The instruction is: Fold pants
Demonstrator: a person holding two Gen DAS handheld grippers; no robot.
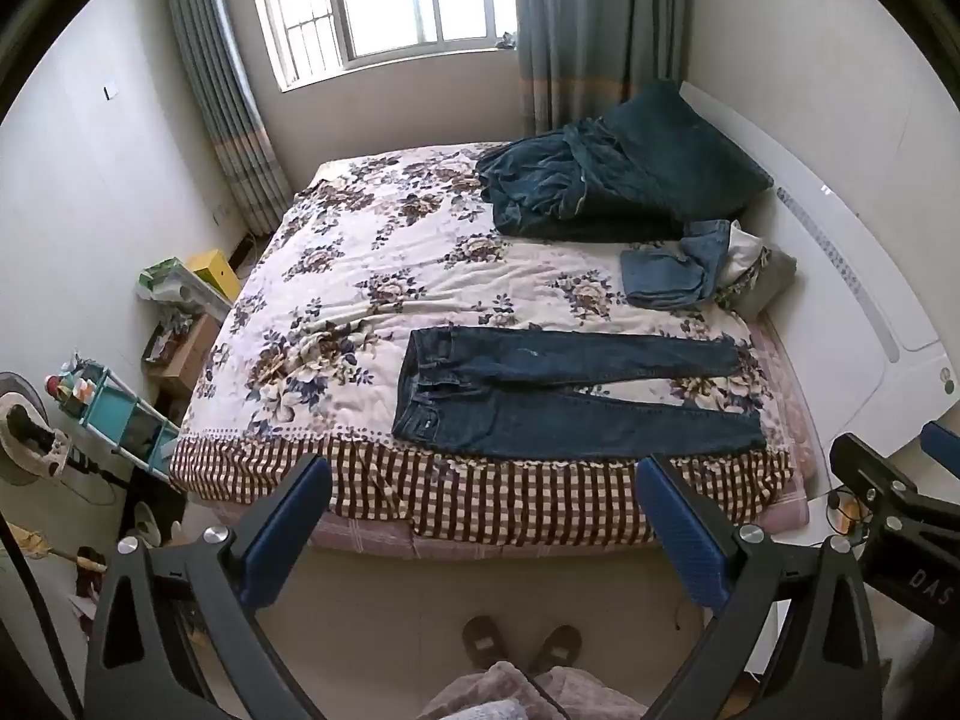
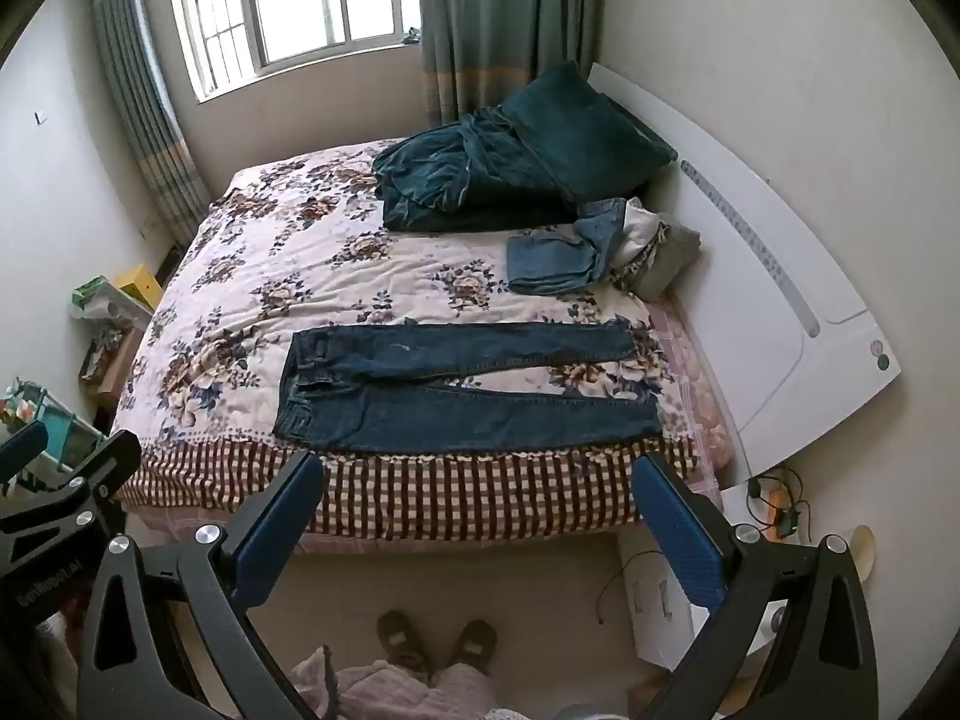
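Dark blue jeans (image 1: 564,396) lie flat near the front edge of the bed, waistband to the left, both legs stretched to the right; they also show in the right wrist view (image 2: 468,387). My left gripper (image 1: 483,480) is open and empty, held above the floor in front of the bed. My right gripper (image 2: 477,477) is open and empty, at the same height, to the right of the left one. Both are well short of the jeans.
The bed has a floral quilt (image 1: 372,264) with a checked border. A dark green blanket and pillow (image 1: 606,180) lie at the back right, with folded light blue jeans (image 1: 672,276) beside them. A white headboard (image 1: 840,276) stands on the right. Cluttered shelves (image 1: 126,414) stand on the left.
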